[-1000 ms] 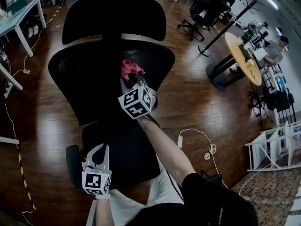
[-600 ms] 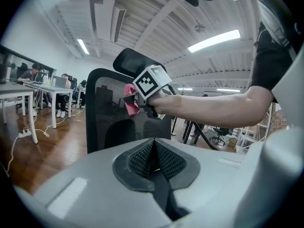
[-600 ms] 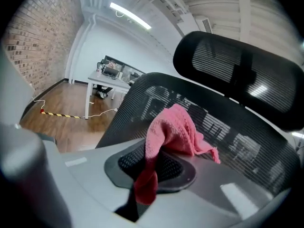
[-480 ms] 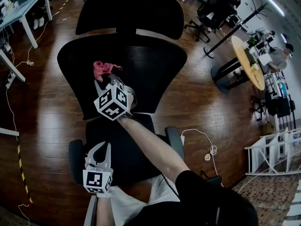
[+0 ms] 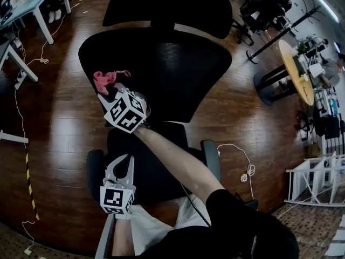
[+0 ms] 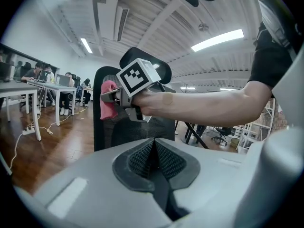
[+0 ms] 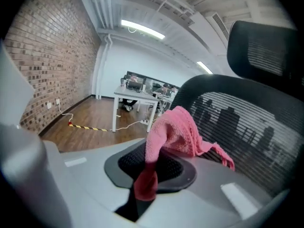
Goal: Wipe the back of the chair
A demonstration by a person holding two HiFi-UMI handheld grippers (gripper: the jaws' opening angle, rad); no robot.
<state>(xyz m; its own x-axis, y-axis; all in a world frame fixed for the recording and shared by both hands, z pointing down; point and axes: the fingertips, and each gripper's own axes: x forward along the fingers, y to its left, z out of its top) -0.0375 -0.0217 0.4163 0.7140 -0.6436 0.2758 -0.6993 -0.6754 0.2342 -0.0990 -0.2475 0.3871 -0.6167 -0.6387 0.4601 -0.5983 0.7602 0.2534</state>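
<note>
Head view: the right gripper (image 5: 111, 90) holds a pink cloth (image 5: 103, 80) at the left edge of the chair back (image 5: 167, 69). The left gripper (image 5: 121, 162) hangs low over the seat (image 5: 153, 171), well apart from the cloth.

Left gripper view: its 2 jaws meet, with nothing between them.

Right gripper view: the jaws are clamped on the cloth, whose loose bunch appears to lie against the mesh.

The wiping stroke seems under way. The next move likely calls for sweeping the cloth across the mesh with steady contact.

Cloth (image 5: 105, 80) rests on left side of backrest (image 5: 167, 69).
</note>
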